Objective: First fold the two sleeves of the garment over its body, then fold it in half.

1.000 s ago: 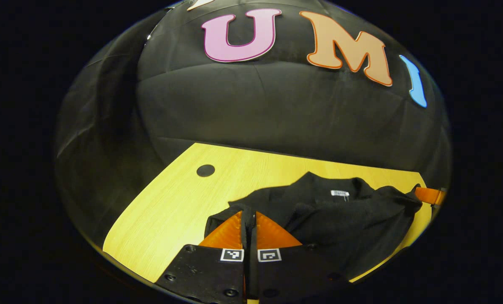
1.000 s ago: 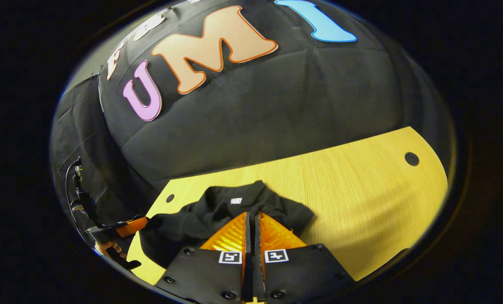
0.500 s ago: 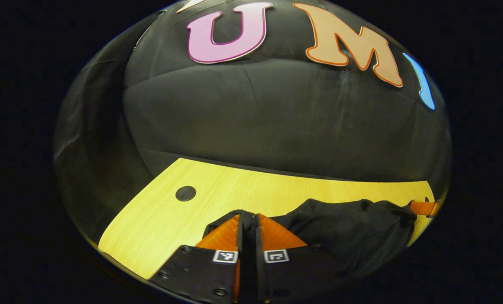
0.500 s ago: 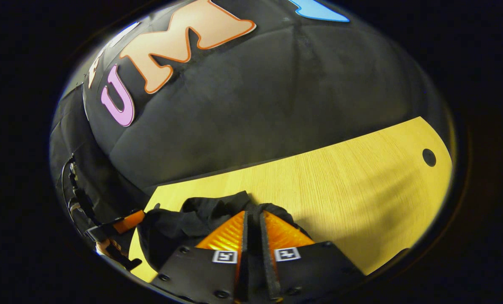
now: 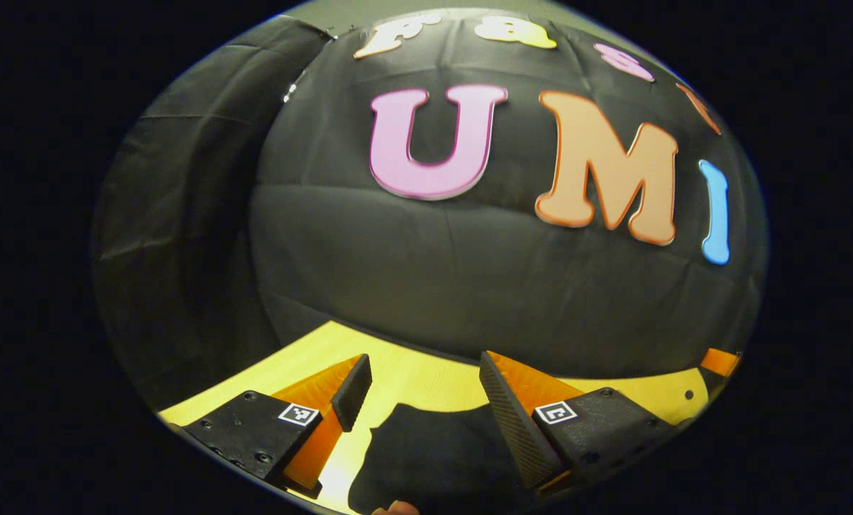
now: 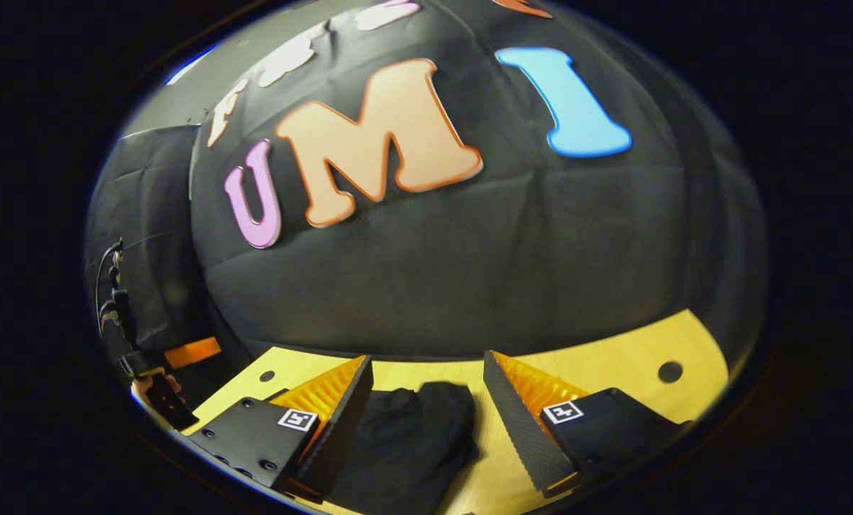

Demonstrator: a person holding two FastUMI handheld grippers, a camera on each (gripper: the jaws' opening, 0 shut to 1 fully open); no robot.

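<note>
The black garment point(image 5: 434, 458) lies folded on the yellow wooden table point(image 5: 412, 375). In the left gripper view it sits low between the fingers of my left gripper point(image 5: 421, 372), which is open and raised off the cloth. In the right gripper view the garment point(image 6: 412, 443) shows as a rumpled black bundle under my right gripper point(image 6: 426, 372), also open with nothing between its fingers. The left gripper point(image 6: 176, 357) and the hand holding it appear far left in the right gripper view. A bit of the right gripper point(image 5: 718, 361) shows at the right edge of the left gripper view.
The table has round dark holes point(image 6: 670, 371) near its back corners, another hole point(image 6: 267, 375) on the left. The booth's black cloth wall point(image 5: 469, 272) stands just behind the table. Bare tabletop point(image 6: 612, 365) lies to the right of the garment.
Both grippers have opened and let go of the garment, then lifted and tilted upward. The garment now lies on the table beneath them.
</note>
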